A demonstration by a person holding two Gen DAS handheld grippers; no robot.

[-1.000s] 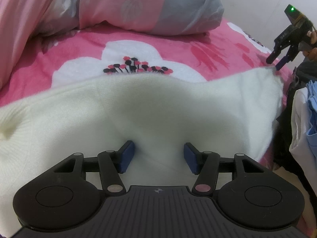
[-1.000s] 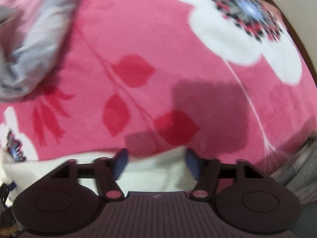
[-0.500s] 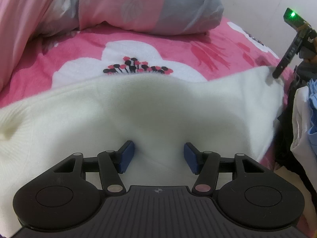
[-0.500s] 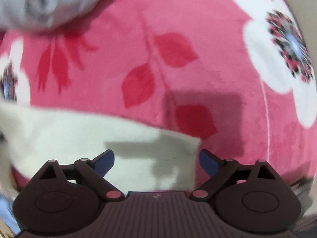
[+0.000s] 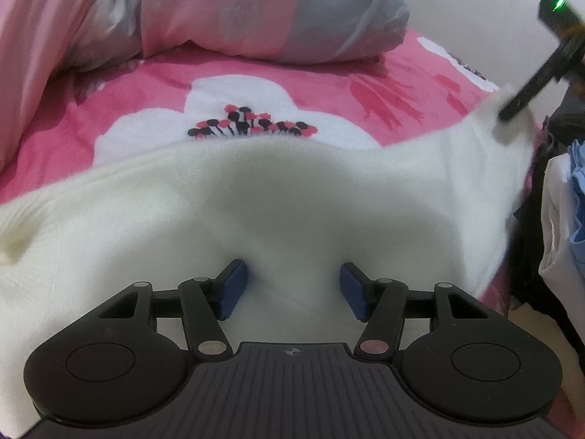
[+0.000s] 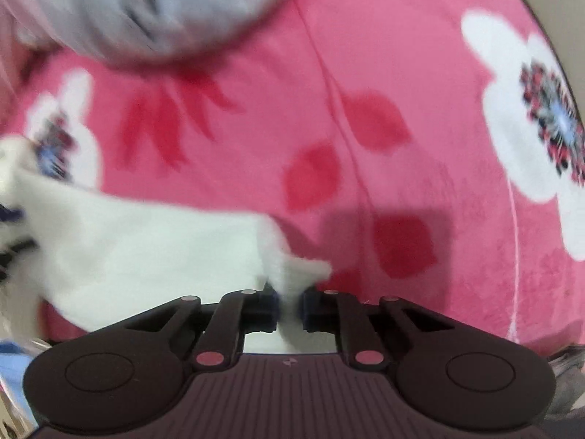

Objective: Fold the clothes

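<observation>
Left wrist view: our left gripper (image 5: 292, 289) has its blue pads (image 5: 234, 287) spread wide apart, with a fold of the cream sweater (image 5: 256, 201) bulging between them but not pinched. The sweater lies spread across the near edge of the pink flowered blanket (image 5: 292, 73), reaching from its left side to the near right corner. There our right gripper (image 5: 519, 98) shows as a dark blurred bar at the sweater's corner. Beyond, a pink and grey quilt (image 5: 274, 11) is bunched along the blanket's far edge. Past the right edge hang white and blue clothes (image 5: 563, 219).

In the right wrist view, our right gripper (image 6: 290, 305) has its jaws drawn nearly together, pinching a corner of the sweater (image 6: 146, 241). The cloth trails off leftward over the blanket (image 6: 402, 73); the picture is motion-blurred.
</observation>
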